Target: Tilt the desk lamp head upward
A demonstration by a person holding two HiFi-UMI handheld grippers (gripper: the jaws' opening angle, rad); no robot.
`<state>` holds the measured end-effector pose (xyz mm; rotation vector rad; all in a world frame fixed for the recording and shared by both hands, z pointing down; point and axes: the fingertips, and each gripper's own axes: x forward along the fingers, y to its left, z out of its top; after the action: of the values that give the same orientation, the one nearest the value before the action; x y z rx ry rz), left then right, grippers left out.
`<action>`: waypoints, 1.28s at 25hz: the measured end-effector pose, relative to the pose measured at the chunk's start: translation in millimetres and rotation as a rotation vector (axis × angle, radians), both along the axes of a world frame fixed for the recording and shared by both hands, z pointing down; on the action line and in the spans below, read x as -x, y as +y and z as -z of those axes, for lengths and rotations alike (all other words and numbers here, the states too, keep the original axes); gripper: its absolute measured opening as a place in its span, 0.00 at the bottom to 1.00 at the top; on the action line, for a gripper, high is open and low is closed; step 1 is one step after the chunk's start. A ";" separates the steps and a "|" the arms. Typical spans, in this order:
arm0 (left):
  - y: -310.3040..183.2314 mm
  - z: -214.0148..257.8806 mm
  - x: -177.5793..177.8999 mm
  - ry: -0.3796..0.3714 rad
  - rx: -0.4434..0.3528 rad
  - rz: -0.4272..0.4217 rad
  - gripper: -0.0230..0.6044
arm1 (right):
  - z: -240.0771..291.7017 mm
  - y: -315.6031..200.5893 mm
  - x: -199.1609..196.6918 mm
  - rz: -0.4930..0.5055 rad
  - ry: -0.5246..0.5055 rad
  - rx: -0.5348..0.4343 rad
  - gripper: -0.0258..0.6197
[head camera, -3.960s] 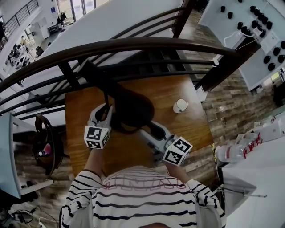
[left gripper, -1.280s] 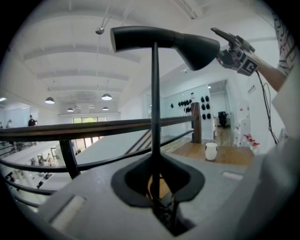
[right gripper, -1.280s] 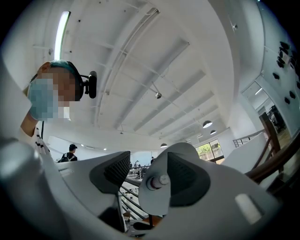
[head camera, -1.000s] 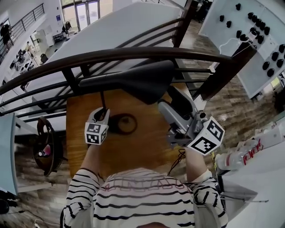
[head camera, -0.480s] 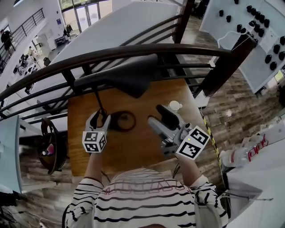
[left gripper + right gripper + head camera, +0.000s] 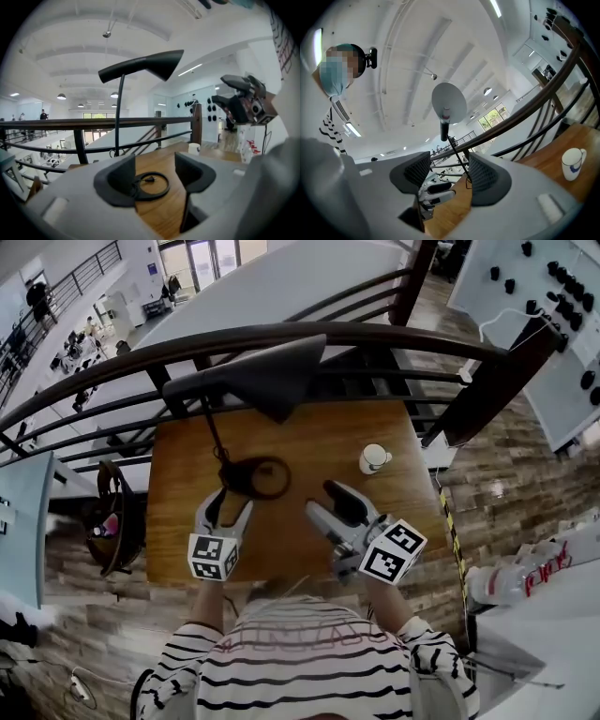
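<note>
Jaws of the left gripper are opening, empty, just short of the lamp base; right gripper, spread and empty, has dropped beside that base; lamp head sits tilted up above it.

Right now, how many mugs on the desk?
1. The white mug stands near the right edge of the wooden desk, right of the desk lamp's ring base. No others seen; near edge partly hidden.

One wooden table. On it stand one desk lamp and one white mug. Over its near edge are two grippers: the left gripper, jaws opening with nothing between, and the right gripper. Behind the table runs one dark railing.
</note>
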<state>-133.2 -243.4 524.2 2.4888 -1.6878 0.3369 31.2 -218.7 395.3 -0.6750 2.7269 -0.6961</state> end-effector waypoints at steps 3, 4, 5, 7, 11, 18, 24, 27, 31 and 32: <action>14.5 0.0 -14.9 -0.035 -0.010 0.009 0.46 | -8.6 4.8 -6.5 0.023 0.015 0.006 0.42; 20.1 0.7 -19.6 -0.041 -0.015 0.013 0.46 | -10.7 7.1 -8.8 0.029 0.023 0.004 0.42; 26.7 2.1 -24.1 -0.041 -0.018 0.017 0.46 | -13.1 10.6 -10.9 0.033 0.031 0.000 0.41; 41.3 5.3 -32.3 -0.034 -0.025 0.022 0.46 | -20.3 20.2 -14.6 0.035 0.043 -0.002 0.40; 66.5 7.0 -38.1 -0.048 -0.043 0.025 0.46 | -42.7 39.4 -15.7 0.046 0.074 0.035 0.36; 101.3 10.9 -57.0 -0.045 -0.051 0.022 0.41 | -72.9 56.4 -23.4 0.056 0.138 0.069 0.28; 115.3 8.3 -86.8 -0.030 -0.065 -0.019 0.23 | -86.0 65.6 -42.7 0.048 0.162 0.072 0.17; 116.9 7.9 -97.9 -0.012 -0.070 -0.032 0.17 | -94.0 67.3 -49.6 0.049 0.175 0.085 0.10; 120.3 -0.3 -109.2 -0.004 -0.052 -0.052 0.10 | -104.7 70.3 -52.7 0.054 0.189 0.104 0.04; 120.9 -2.4 -112.0 -0.003 -0.045 -0.053 0.06 | -107.2 70.7 -53.5 0.058 0.195 0.107 0.04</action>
<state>-21.2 -122.5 526.6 2.5706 -1.6509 0.3106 84.7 -148.1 502.5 -0.7244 2.9138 -0.8354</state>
